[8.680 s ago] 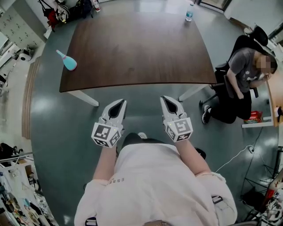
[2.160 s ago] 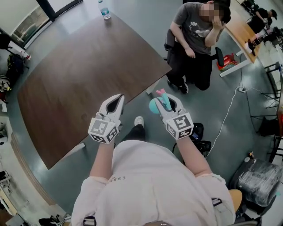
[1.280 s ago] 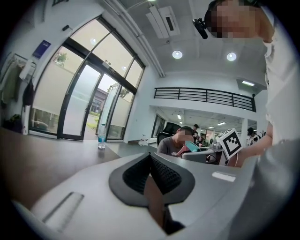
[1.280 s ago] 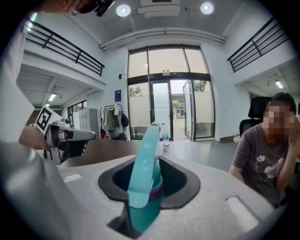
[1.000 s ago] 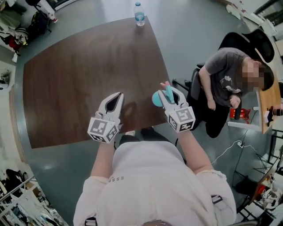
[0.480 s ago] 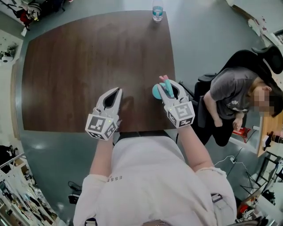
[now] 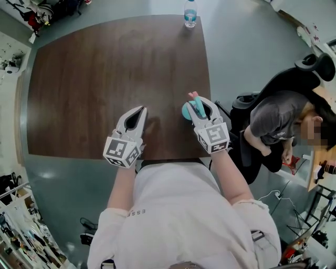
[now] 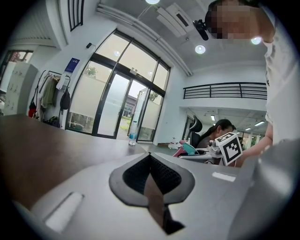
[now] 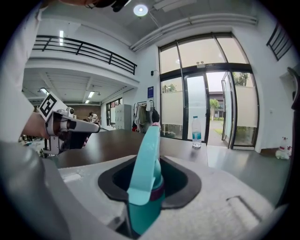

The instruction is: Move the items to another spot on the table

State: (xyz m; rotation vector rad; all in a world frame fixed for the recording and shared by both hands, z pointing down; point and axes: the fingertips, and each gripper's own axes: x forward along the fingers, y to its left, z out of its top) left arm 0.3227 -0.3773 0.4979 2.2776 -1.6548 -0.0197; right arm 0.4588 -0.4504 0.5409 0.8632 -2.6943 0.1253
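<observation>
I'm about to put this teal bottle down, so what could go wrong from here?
The right tool holds the teal bottle close to the right edge of the table; released there, it might roll off. It sits tilted in the jaws, so it may topple when let go. A seated person is just beyond that edge.

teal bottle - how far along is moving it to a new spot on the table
Done: the teal bottle is grasped, the right gripper shut on it by the near right edge of the table. In hand: placing it; the left gripper is shut, empty. Left: set it down and release; the water bottle at the far edge looks untouched.
</observation>
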